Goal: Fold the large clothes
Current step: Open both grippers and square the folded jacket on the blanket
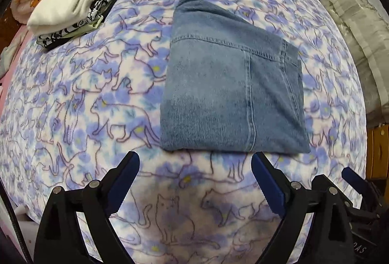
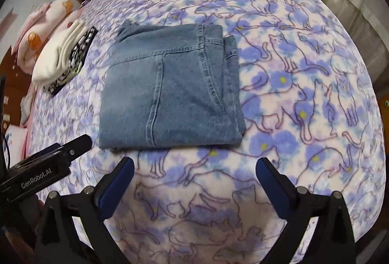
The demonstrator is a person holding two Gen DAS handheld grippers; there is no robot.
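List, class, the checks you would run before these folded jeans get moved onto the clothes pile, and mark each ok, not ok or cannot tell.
1. Jeans folded into a compact rectangle: ok.
2. Left claw open and empty: ok.
3. Right claw open and empty: ok.
4. Both claws short of the jeans' near edge, not touching: ok.
5. Clothes pile neat, white garment on top: ok.
6. Layers under the jeans' top face aligned: cannot tell.

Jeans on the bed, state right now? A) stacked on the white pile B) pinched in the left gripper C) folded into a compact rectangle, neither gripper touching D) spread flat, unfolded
C: the jeans lie folded on the blanket, with the left gripper and right gripper both open, short of the near edge.
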